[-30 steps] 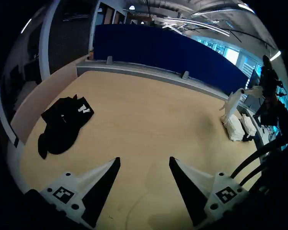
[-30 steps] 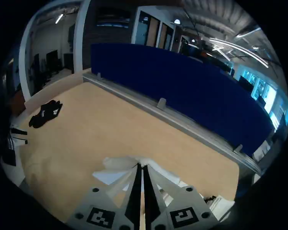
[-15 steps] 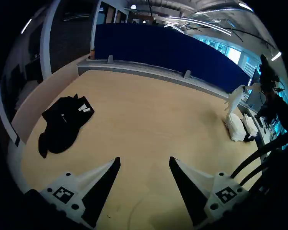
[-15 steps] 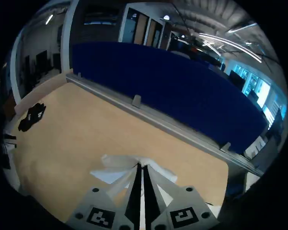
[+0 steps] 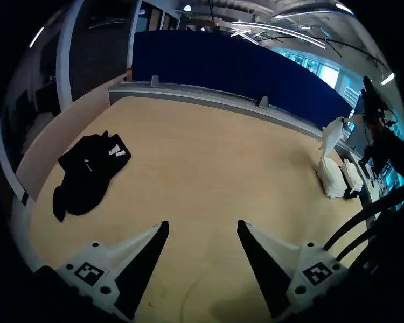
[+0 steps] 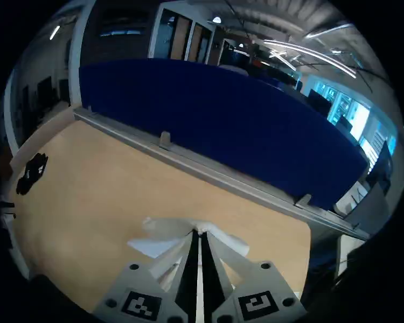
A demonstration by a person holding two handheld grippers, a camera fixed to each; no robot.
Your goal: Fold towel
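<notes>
The right claw (image 6: pixel 200 234) has turned rightward and risen a little since a second ago, its fingers still pinched on the white towel (image 6: pixel 164 229), which hangs over the stack (image 5: pixel 331 182) at the table's (image 5: pixel 213 156) far right edge. The left claw (image 5: pixel 202 226) stays wide open over bare table, and the black garment (image 5: pixel 89 172) is unmoved.

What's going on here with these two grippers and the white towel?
A person is working at a wooden table with a gripper in each hand. The right gripper is shut on a white towel, holding it in the air above a pile of white towels near the table's edge. The left gripper is open and empty over bare tabletop. A black garment lies apart on the table. The towel isn't spread out yet.
</notes>
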